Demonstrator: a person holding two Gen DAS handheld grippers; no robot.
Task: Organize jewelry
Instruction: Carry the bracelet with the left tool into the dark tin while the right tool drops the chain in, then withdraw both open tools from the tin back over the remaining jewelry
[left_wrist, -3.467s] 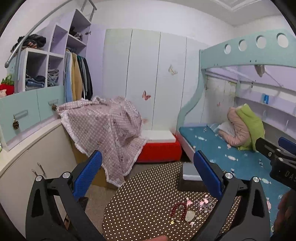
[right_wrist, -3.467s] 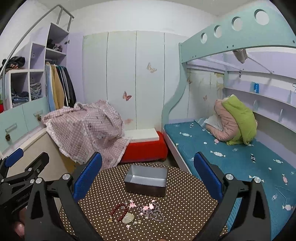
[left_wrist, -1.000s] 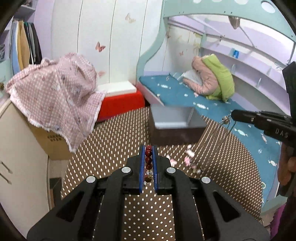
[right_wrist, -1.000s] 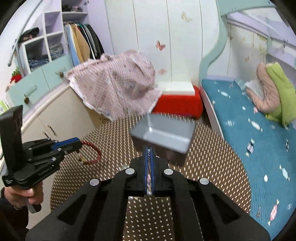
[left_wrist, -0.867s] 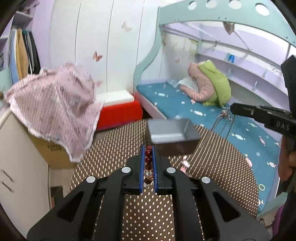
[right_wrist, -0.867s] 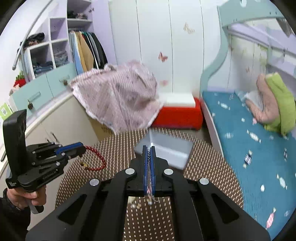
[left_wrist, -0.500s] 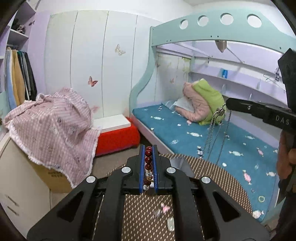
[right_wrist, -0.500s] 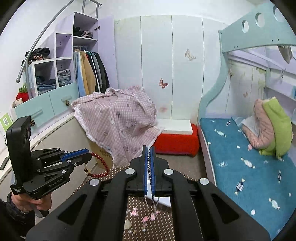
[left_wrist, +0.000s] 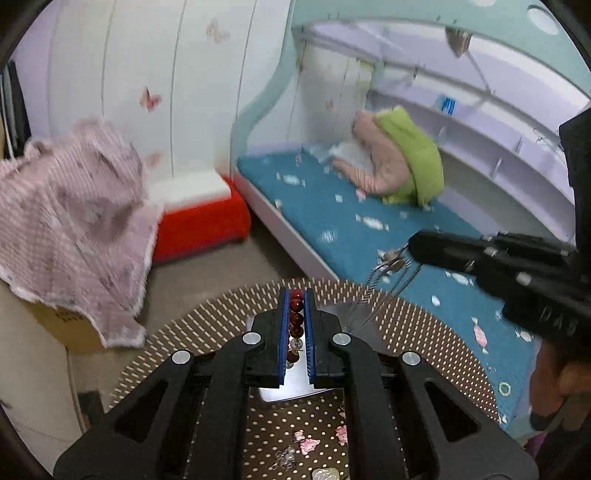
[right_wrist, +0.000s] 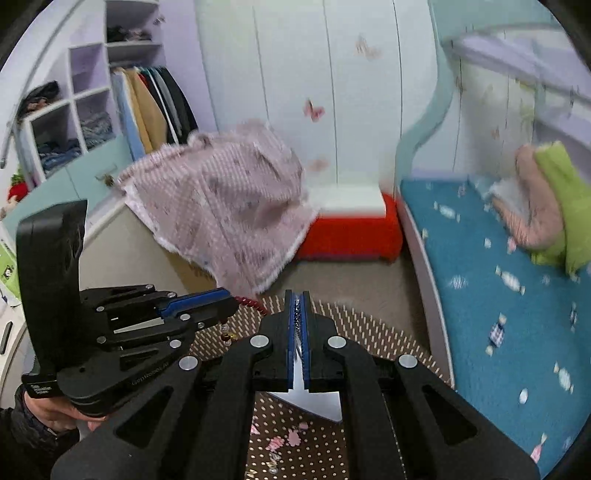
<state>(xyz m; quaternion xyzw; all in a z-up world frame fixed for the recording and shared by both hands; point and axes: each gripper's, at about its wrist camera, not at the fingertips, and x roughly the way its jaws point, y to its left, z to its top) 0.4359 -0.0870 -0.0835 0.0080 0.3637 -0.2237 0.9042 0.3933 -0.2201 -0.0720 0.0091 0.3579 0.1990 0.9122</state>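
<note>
My left gripper (left_wrist: 296, 295) is shut on a red bead bracelet (left_wrist: 295, 318); in the right wrist view it (right_wrist: 229, 302) holds the bracelet's loop (right_wrist: 251, 303) over the table's far left. My right gripper (right_wrist: 296, 295) is shut on a silver chain necklace (right_wrist: 297, 321); in the left wrist view it (left_wrist: 412, 245) dangles the chain (left_wrist: 388, 280) above the grey box. The grey metal box (left_wrist: 284, 384) lies mostly hidden behind the fingers in both views (right_wrist: 314, 400). Small pink charms (left_wrist: 306, 445) lie on the dotted round table (left_wrist: 184, 332).
A pale stone pendant (left_wrist: 325, 474) and more pink pieces (right_wrist: 280, 441) lie near the table's front. Beyond stand a red storage bench (left_wrist: 199, 221), a bunk bed with a blue mattress (left_wrist: 332, 221), and a cabinet draped with pink cloth (right_wrist: 221, 199).
Both grippers closed on jewelry and lifted it high; since half a second ago they have tilted back down, with the table and box under the fingers again.
</note>
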